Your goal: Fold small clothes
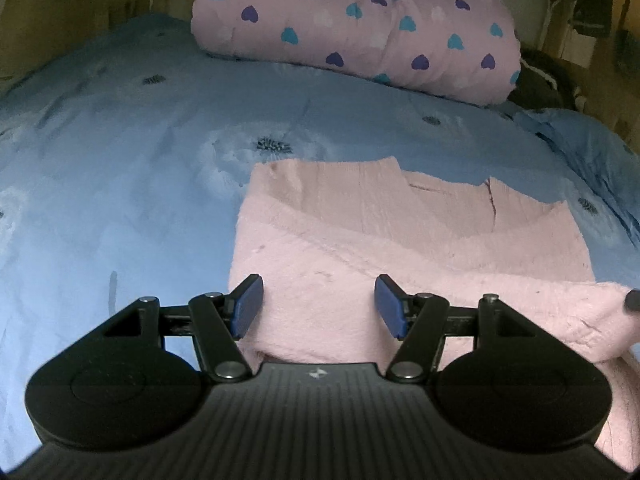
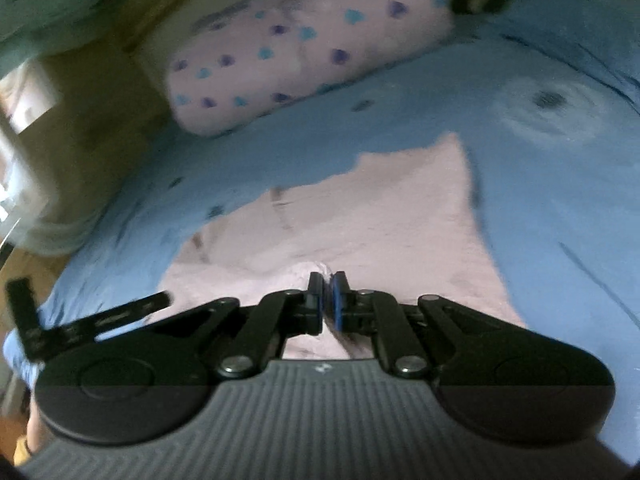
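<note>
Right wrist: right gripper (image 2: 327,300) pinching pink garment (image 2: 360,216) (fold edge), left gripper (image 1: 319,306) spread

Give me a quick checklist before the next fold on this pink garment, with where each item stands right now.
1. Right claw shut on the pink garment: ok, fabric is pinched between its pads.
2. Left claw open over the garment: ok, holding nothing.
3. Garment lying flat on the blue bedspread: not ok, the near edge is bunched.
4. Heart-print blanket apart from the garment: ok.
5. Grip depth on the fabric: cannot tell, the right view is blurred.
</note>
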Available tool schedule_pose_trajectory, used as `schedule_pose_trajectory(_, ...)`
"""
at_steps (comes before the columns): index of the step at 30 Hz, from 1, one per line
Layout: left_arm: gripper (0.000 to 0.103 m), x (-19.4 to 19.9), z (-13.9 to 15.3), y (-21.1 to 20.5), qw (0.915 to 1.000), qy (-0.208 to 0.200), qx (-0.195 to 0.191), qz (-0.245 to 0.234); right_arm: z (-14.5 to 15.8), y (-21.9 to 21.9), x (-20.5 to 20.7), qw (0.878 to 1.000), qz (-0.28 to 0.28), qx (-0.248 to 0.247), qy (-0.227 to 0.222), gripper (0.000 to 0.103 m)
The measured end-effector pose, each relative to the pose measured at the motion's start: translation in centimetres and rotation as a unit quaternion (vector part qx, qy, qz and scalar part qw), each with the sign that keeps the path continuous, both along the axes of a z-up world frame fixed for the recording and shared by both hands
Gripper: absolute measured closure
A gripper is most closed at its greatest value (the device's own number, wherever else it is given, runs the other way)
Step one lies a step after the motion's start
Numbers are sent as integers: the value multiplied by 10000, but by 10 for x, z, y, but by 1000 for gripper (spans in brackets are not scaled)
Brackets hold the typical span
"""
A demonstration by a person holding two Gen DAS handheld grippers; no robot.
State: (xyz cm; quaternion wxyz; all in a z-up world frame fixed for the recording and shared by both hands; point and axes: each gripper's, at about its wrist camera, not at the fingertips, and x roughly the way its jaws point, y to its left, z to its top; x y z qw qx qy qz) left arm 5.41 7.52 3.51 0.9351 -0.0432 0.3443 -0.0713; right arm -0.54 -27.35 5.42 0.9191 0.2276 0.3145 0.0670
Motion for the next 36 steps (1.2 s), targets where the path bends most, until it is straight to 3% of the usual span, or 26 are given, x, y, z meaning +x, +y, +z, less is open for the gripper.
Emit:
schedule_pose_trajectory(4, 36, 2, -4, 0, 10000, 84, -5, 29, -27, -13, 17, 9978, -247, -344, 518, 95)
schedule_pose_trajectory(8, 36, 5, -4, 3, 9999, 140, -37, 78, -43, -12, 32, 9885, -262, -1020, 1082, 92)
schedule_pose_trajectory(11, 36, 4, 0, 11, 9998, 110, -111, 158, -35, -7, 36, 9850, -136, -1290, 1135, 92)
schedule_pose_trajectory(13, 36, 5, 3, 18, 9995, 104, -165, 249, -22, 2, 39, 9846, -20, -1474, 941, 90)
schedule_pose_trajectory(14, 36, 6, 4, 21, 9993, 113, -202, 302, -16, 9, 41, 9839, 72, -1585, 819, 81)
schedule_pose_trajectory(15, 36, 7, 5, 25, 9990, 131, -238, 346, -10, 17, 45, 9830, 177, -1689, 698, 61)
schedule_pose_trajectory(17, 36, 10, 4, 30, 9985, 204, -270, 434, -1, 33, 56, 9819, 417, -1791, 460, 44)
schedule_pose_trajectory(21, 36, 16, 1, 37, 9972, 387, -263, 584, 2, 72, 80, 9783, 1033, -1788, 186, 46)
schedule_pose_trajectory(27, 36, 15, 3, 42, 9969, 373, -285, 635, -14, 124, 109, 9713, 1724, -1624, 217, 46)
schedule_pose_trajectory(34, 36, 12, 8, 50, 9958, 304, -346, 788, -37, 147, 128, 9650, 2009, -1647, 366, 46)
schedule_pose_trajectory(35, 36, 13, 8, 51, 9956, 315, -359, 804, -39, 147, 129, 9656, 1997, -1625, 364, 49)
schedule_pose_trajectory(36, 36, 13, 8, 51, 9954, 324, -369, 818, -41, 148, 130, 9659, 2004, -1599, 366, 65)
